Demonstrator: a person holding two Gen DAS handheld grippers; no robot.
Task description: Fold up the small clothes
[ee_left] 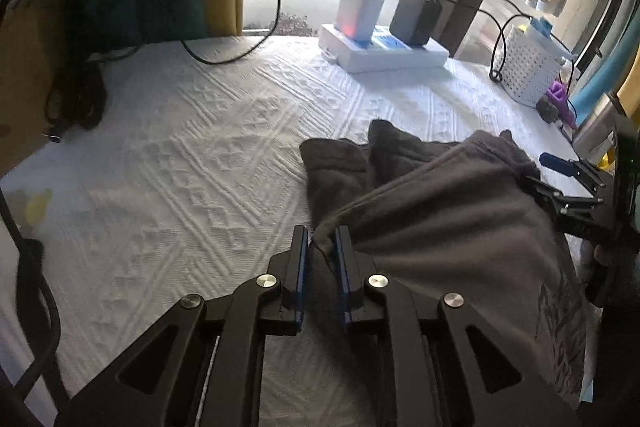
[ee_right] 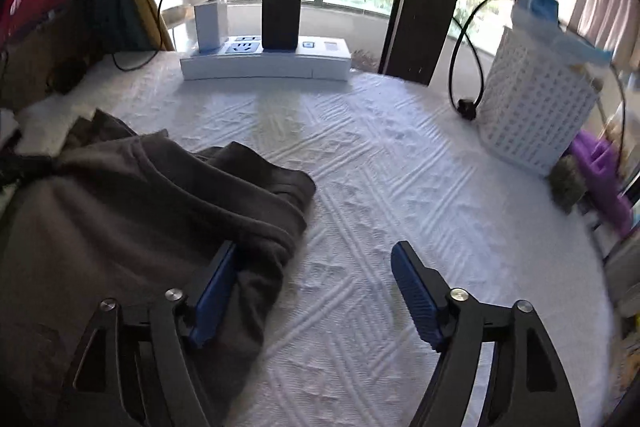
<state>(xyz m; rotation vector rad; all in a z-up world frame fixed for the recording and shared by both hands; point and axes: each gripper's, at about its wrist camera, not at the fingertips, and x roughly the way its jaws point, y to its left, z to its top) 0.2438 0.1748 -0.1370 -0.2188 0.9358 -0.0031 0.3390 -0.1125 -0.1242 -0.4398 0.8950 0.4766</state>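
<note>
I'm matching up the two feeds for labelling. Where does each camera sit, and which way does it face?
Left wrist: on the left tongs, looking down along them at the grey garment pinched between their pads; the right tongs show at the edge.
Right wrist: on the right tongs, jaws wide, facing the white cloth and window.
Both share the garment, power strip and white basket.
</note>
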